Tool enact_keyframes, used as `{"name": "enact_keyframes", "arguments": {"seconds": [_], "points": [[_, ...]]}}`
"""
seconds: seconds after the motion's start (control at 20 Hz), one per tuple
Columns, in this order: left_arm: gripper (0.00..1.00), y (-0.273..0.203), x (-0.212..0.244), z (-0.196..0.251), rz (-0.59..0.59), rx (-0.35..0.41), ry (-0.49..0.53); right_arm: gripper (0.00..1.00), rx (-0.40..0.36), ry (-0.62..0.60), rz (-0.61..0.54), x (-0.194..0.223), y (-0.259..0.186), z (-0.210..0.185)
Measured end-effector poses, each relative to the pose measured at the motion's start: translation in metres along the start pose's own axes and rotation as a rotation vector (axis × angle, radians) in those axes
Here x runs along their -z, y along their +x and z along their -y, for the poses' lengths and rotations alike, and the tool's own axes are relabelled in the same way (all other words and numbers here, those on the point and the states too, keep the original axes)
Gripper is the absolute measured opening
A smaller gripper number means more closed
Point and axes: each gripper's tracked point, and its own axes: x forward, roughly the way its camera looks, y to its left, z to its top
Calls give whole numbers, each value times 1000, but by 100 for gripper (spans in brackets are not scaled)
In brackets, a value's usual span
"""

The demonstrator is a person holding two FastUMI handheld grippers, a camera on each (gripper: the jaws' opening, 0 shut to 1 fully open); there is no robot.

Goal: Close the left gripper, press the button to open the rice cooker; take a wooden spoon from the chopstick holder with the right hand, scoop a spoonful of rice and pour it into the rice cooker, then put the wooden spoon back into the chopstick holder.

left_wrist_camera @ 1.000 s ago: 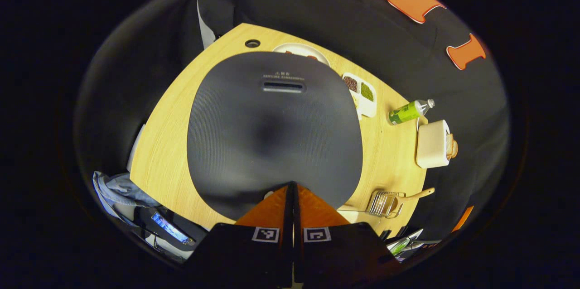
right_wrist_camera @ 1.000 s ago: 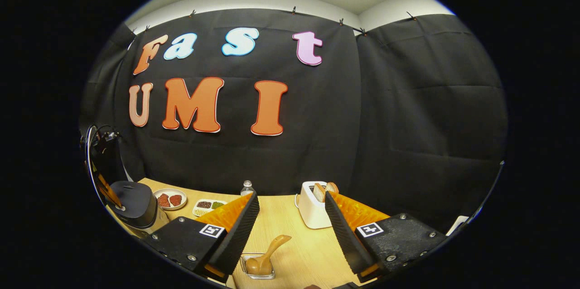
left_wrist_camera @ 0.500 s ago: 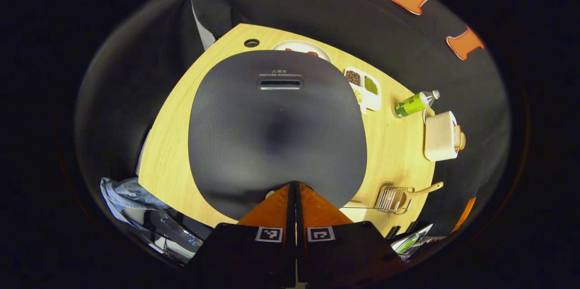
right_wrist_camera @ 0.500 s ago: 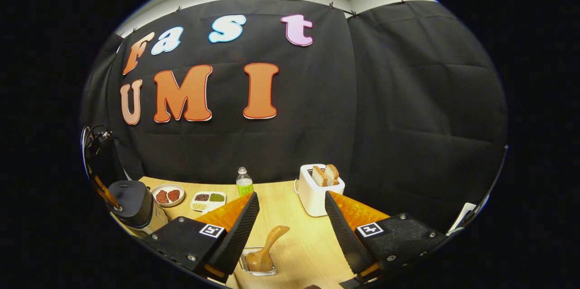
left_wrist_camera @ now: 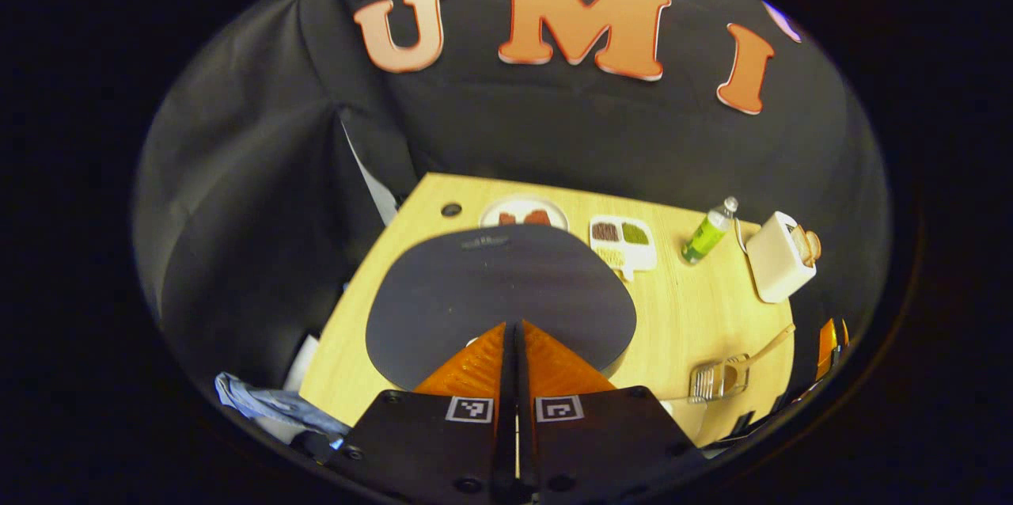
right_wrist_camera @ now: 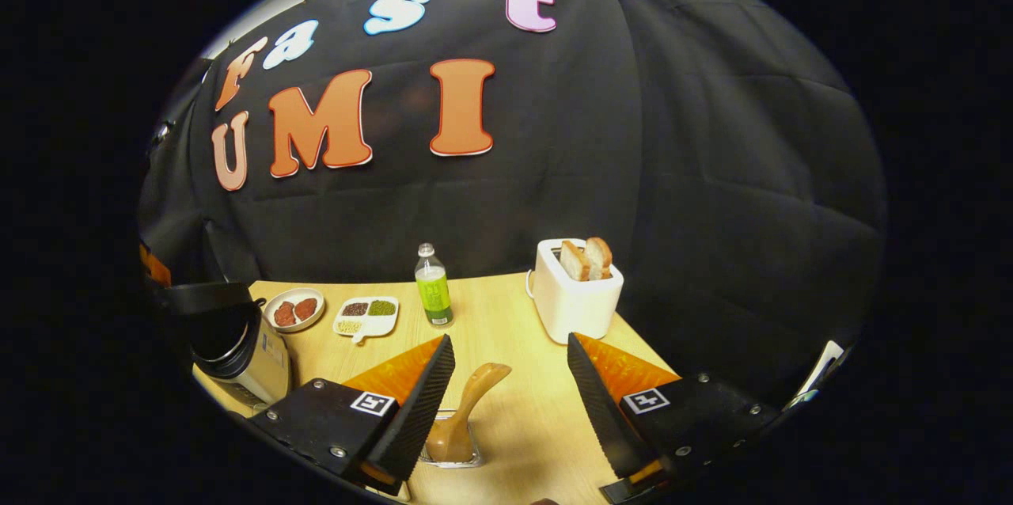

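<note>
Rice cooker (right_wrist_camera: 229,335) lid stands popped up; left tool (left_wrist_camera: 516,328) is closed, right tool (right_wrist_camera: 506,366) open above the wooden spoon (right_wrist_camera: 467,410).

rice cooker (left_wrist_camera: 506,291) lid — dark grey | bottle (right_wrist_camera: 433,290) — green | toaster (right_wrist_camera: 574,301) — white

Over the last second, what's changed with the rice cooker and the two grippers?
The rice cooker lid has popped up, and the shut left gripper has risen with it. The right gripper tilted down toward the wooden spoon, staying open; the spoon stays in its holder.
</note>
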Motion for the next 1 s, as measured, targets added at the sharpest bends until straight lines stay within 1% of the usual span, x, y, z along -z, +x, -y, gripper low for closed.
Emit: {"name": "enact_keyframes", "arguments": {"seconds": [0.1,0.15,0.2,0.25,0.35,0.4,0.45,0.55,0.65,0.75,0.8,0.85,0.9,0.95,1.0], "points": [[6,-16,-38,-18,175,-102,45,89,-26,-2,-33,10,7,-8],[11,-30,-55,-27,247,-143,60,89,-40,-6,-51,17,10,-11],[12,-43,-68,-29,305,-160,64,89,-56,-11,-68,22,13,-14],[21,-54,-75,-27,345,-155,57,89,-68,-13,-86,28,17,-17],[43,-70,-75,-20,400,-135,38,90,-86,7,-131,40,24,-21],[34,-81,-70,-20,423,-135,40,90,-102,25,-157,45,27,-25],[60,-90,-71,-25,446,-156,49,89,-119,42,-180,50,32,-29],[84,-108,-69,-27,483,-181,64,88,-131,67,-229,64,41,-34],[94,-125,-61,-33,506,-223,73,88,-141,73,-282,81,52,-37],[94,-141,-48,-42,516,-273,74,86,-161,96,-344,95,60,-41],[78,-147,-43,-44,518,-293,71,84,-172,115,-368,102,64,-43],[86,-153,-36,-46,518,-309,65,83,-179,135,-388,106,69,-45],[86,-158,-30,-45,519,-319,60,79,-190,141,-406,112,72,-48],[82,-161,-25,-46,525,-331,56,78,-195,141,-417,116,76,-49],[86,-163,-19,-47,526,-337,54,73,-204,139,-428,120,81,-53]]}}
